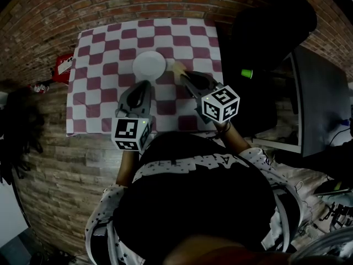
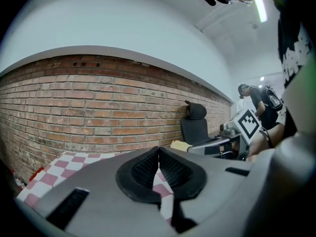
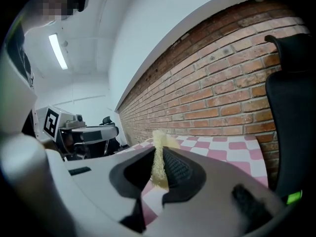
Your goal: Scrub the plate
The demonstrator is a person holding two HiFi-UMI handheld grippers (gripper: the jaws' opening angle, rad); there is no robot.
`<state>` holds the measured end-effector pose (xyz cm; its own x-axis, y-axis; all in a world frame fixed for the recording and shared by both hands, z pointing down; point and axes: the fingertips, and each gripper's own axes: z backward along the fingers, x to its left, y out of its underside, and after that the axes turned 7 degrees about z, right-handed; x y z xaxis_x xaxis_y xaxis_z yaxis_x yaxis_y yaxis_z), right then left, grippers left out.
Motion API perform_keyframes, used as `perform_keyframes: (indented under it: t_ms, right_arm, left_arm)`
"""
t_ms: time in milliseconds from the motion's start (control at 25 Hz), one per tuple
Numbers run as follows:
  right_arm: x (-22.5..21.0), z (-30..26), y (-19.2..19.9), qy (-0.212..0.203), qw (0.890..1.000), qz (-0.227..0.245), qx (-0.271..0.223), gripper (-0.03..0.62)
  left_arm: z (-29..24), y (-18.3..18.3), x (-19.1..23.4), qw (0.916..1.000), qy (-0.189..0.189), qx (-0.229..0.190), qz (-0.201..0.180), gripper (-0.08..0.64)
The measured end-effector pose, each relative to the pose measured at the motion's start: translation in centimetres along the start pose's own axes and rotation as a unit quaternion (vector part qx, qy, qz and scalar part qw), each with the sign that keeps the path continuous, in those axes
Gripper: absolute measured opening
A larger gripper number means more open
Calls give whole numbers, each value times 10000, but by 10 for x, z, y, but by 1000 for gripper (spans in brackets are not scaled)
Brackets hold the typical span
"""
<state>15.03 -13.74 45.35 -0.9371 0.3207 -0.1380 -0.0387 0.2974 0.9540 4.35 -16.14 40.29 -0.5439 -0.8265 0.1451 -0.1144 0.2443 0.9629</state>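
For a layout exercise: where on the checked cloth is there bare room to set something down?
Free: the cloth left of the plate, and its far right corner. Crowded: near the plate, by the left tongs and right tongs with sponge.

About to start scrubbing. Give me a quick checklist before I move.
1. Sponge clamped in right gripper: ok.
2. Left gripper shut, nothing in it: ok.
3. Plate bare, in reach: ok.
4. Sponge over plate: not ok, it sits off the right rim.
5. Plate braced: not ok, nothing grips it.
6. Sponge wet or soaped: cannot tell.
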Motion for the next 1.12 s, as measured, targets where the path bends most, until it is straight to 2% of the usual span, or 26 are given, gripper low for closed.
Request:
perform_keyframes:
  t_ms: [1120]
  right_arm:
    - [-2,49,-7,199,9994,110,-253,54]
  left_arm:
    - [-1,2,-40,9996,201,25,-175,12]
